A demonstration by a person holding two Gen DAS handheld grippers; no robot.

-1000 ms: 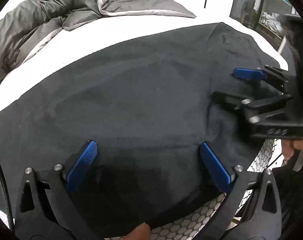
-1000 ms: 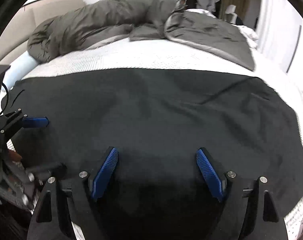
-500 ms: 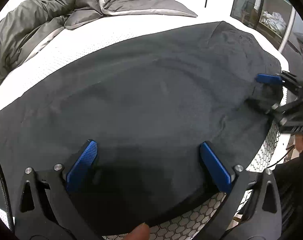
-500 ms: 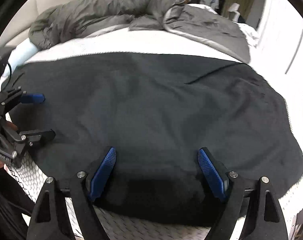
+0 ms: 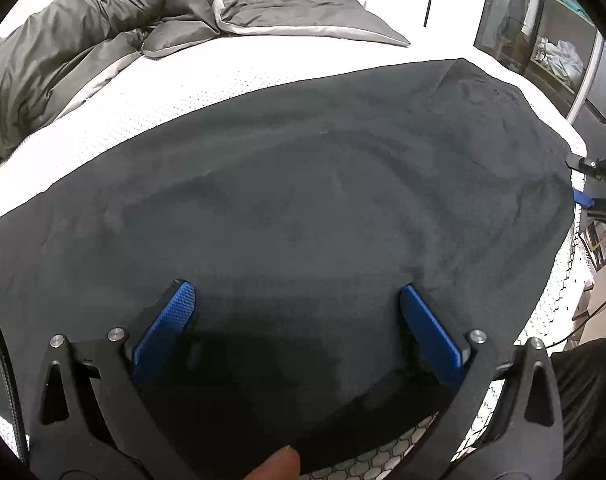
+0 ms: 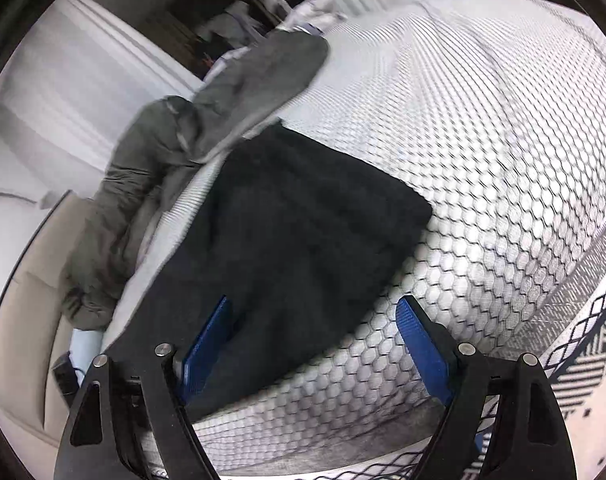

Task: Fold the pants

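Dark pants (image 5: 303,208) lie spread flat across the white mattress (image 5: 151,116). My left gripper (image 5: 299,300) hovers over their near edge, open, its blue pads (image 5: 167,320) wide apart with only flat cloth below. My right gripper (image 6: 315,328) is also open and rolled to one side; it sits at the pants' (image 6: 287,216) end by the mattress corner, left pad over the dark cloth, right pad over bare mattress (image 6: 483,152). In the left wrist view the right gripper (image 5: 595,188) shows small at the far right edge, off the cloth.
A rumpled grey duvet (image 5: 83,40) is piled at the head of the bed, also visible as grey duvet (image 6: 207,120). The mattress side has a honeycomb pattern (image 6: 423,320). A fingertip (image 5: 275,466) shows at the bottom of the left wrist view. Shelves (image 5: 551,40) stand beyond the bed.
The right gripper has swept away to the right end of the pants and rolled, so its view is now tilted. The left gripper has stayed put. Both remain open.
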